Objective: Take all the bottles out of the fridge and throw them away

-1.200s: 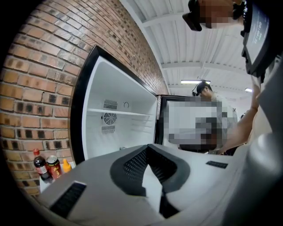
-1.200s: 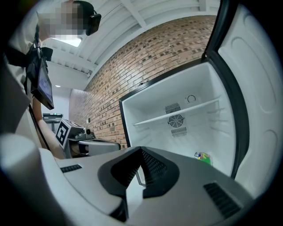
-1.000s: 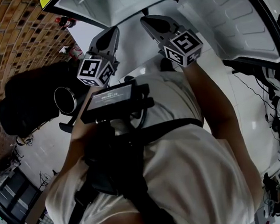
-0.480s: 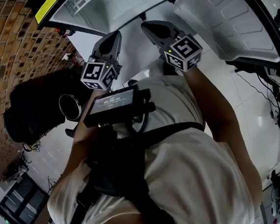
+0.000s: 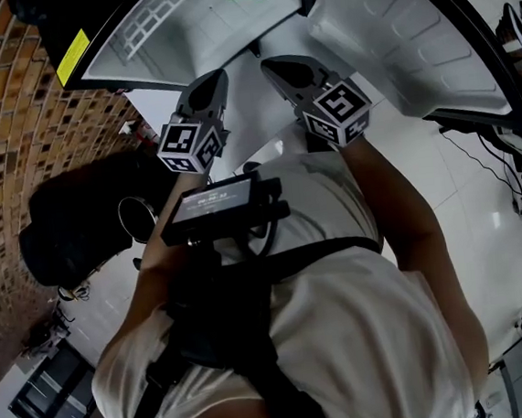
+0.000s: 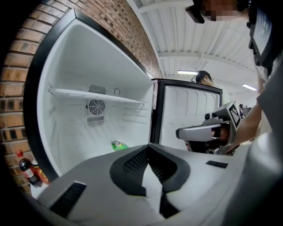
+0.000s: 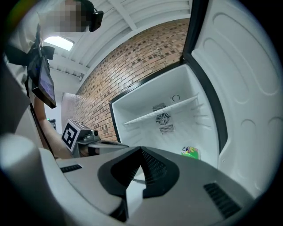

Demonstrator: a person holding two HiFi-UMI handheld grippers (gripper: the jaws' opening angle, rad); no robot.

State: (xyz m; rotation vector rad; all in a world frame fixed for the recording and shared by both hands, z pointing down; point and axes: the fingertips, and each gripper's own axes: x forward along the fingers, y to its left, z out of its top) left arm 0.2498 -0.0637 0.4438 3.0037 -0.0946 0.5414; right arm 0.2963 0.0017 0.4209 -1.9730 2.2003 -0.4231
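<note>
My grey left gripper [image 6: 148, 147] and grey right gripper [image 7: 140, 150], both clenched empty, face the open white fridge [image 6: 70, 110]. The green plastic bottle [image 6: 118, 145] lies low inside, so I'd spread one gripper wide and reach in low.

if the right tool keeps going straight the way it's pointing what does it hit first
Most likely the fridge's back wall below the shelf: the right tool points into the open compartment. The green bottle lies off to the right of that line. Depth is unclear.
</note>
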